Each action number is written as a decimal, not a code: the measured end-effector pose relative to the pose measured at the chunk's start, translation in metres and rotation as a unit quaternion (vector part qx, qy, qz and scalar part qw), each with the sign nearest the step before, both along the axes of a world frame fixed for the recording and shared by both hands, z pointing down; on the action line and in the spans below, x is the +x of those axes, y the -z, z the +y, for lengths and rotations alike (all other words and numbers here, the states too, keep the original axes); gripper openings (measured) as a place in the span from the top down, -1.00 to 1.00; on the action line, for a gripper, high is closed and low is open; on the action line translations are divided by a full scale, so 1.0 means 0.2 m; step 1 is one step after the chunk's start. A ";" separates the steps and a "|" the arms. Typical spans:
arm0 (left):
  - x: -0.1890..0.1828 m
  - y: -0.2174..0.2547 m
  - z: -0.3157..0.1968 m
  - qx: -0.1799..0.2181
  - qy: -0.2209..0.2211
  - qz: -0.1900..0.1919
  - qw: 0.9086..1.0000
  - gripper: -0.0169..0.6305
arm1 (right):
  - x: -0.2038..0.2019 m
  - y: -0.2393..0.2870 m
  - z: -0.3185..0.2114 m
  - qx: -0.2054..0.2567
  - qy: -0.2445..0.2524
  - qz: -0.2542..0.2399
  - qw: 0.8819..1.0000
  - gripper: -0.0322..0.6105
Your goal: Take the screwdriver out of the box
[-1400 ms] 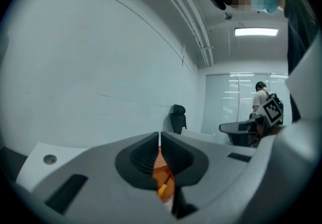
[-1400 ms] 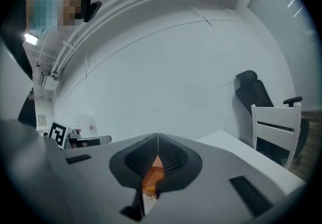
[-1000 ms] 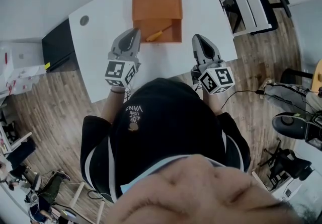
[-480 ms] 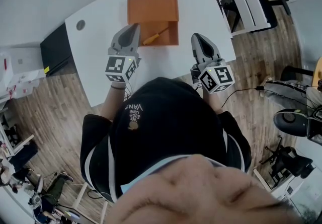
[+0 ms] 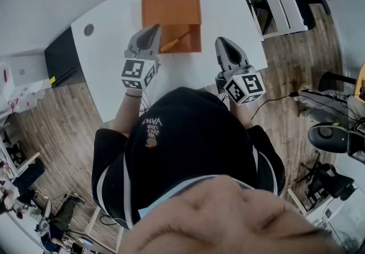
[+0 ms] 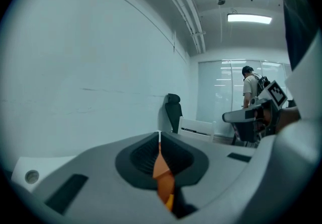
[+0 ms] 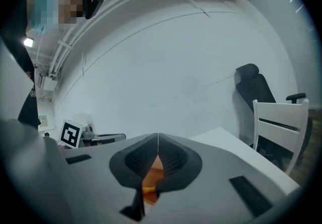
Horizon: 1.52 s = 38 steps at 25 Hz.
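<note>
Seen from above the person's head, a white table (image 5: 108, 59) holds an open orange cardboard box (image 5: 199, 39), its lid folded back flat on the far side. The screwdriver (image 5: 174, 42), with an orange-yellow handle, lies slantwise on the box floor, handle toward the near left corner. Nothing touches it.

The left gripper (image 5: 154, 30) points at the box, its tip at the box's near left edge, close to the screwdriver's handle. In its own view the left gripper (image 6: 159, 137) has its jaws pressed together with nothing between them. Only a sliver of orange box shows behind the seam.

The right gripper (image 5: 220, 42) is over bare table just beside the box's right wall, apart from it. Its own view shows the right gripper (image 7: 158, 140) likewise closed and empty, tips meeting.

A white chair (image 5: 282, 4) stands beyond the table's right end.
</note>
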<state>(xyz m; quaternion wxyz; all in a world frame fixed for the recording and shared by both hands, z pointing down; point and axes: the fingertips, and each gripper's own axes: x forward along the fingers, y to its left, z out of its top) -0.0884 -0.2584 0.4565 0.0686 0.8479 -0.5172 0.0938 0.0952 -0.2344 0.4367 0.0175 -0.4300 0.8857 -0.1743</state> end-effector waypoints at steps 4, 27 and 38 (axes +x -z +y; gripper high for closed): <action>0.04 -0.07 -0.04 -0.015 -0.018 -0.021 1.000 0.88 | 0.00 -0.02 -0.02 -0.003 0.001 0.000 1.000 0.86; 0.19 -0.57 -0.04 -0.185 -0.108 -0.121 0.969 0.88 | 0.01 -0.04 -0.05 -0.010 0.008 -0.003 1.000 0.86; 0.20 -0.77 0.00 -0.264 -0.152 -0.184 0.935 0.88 | 0.01 -0.05 -0.05 -0.013 0.008 -0.004 1.000 0.86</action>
